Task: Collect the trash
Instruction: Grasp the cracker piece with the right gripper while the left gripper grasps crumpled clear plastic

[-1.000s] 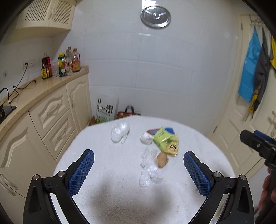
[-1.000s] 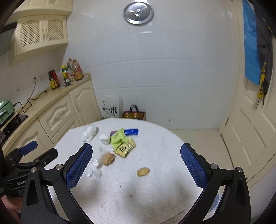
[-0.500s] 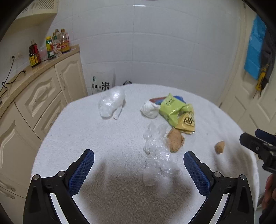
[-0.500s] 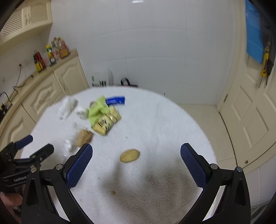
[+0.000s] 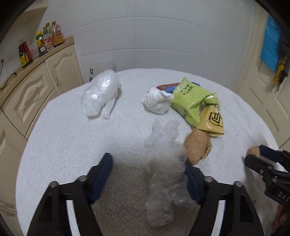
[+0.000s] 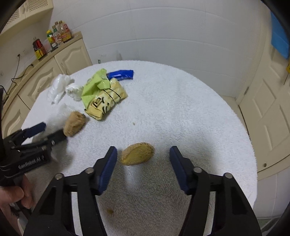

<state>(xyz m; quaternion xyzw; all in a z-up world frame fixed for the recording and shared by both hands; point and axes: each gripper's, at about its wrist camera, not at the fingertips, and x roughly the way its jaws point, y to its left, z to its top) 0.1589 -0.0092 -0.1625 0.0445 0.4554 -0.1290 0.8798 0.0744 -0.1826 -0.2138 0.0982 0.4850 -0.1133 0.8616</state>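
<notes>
Clear plastic wrap (image 5: 164, 174) between left claw's (image 5: 147, 178) closing pads; right claw (image 6: 143, 168) closing around a peel (image 6: 137, 153).

On the table (image 5: 72, 145), the wrappers (image 5: 195, 103) are lying behind the crumpled film (image 5: 165, 174) (a bun (image 5: 197, 147) just right of it).

I see white tiled walls (image 5: 163, 32) behind a round table (image 6: 181, 109) covered in white terry cloth. On my left runs a cream cabinet (image 5: 36, 90) with panelled doors and a beige counter (image 5: 36, 58) carrying bottles (image 5: 49, 38) and a black cable (image 6: 16, 72), with a lattice-front cupboard (image 6: 32, 7) above; the light is even and soft. On my right stands a cream panelled door (image 6: 271, 109) with a blue bag (image 5: 271, 49) and a yellow tool (image 5: 278, 72) hanging beside it, and pale floor (image 6: 228, 101) shows past the table.
</notes>
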